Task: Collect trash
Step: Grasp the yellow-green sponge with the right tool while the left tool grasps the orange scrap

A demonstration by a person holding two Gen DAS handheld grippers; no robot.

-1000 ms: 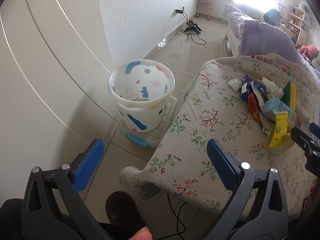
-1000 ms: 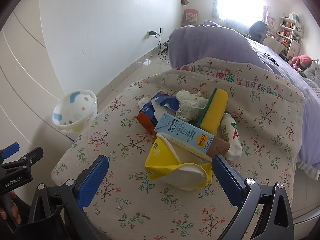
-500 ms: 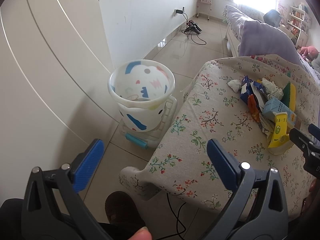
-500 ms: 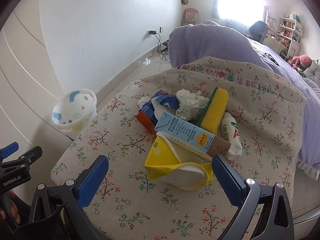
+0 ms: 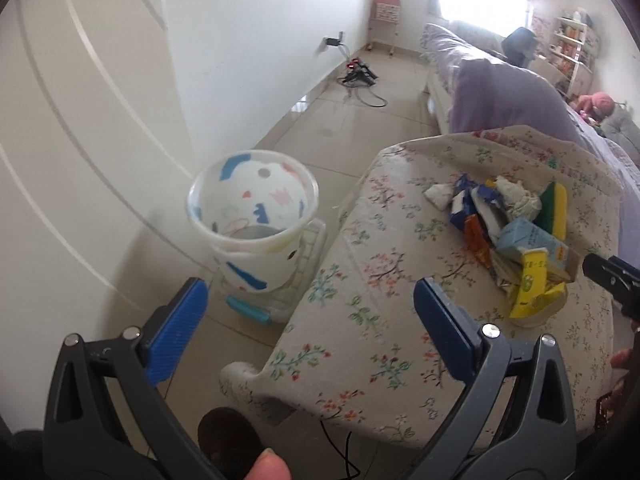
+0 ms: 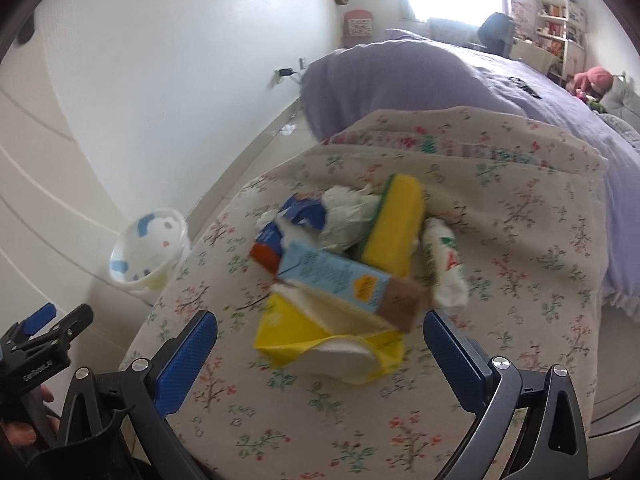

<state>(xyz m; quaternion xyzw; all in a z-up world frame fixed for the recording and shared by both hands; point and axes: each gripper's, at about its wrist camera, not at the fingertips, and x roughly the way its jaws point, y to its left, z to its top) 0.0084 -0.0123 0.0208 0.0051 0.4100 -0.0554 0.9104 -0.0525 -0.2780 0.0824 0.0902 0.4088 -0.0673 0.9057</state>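
Both views have swung slightly upward since earlier. Floral-cloth bench (image 6: 500,280) carries the crumpled trash pile (image 6: 344,272); the round patterned plastic bin (image 5: 253,216) stands beside it on the floor. Left hand-held gripper (image 5: 308,328) and right hand-held gripper (image 6: 320,364) gape wide, empty.

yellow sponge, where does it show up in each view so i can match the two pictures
Left wrist view: the yellow sponge lies at the right, on the far side of the trash pile.
Right wrist view: it lies just above centre, leaning on the pile.
Shared landmark: the patterned white bin on the floor left of the pile.
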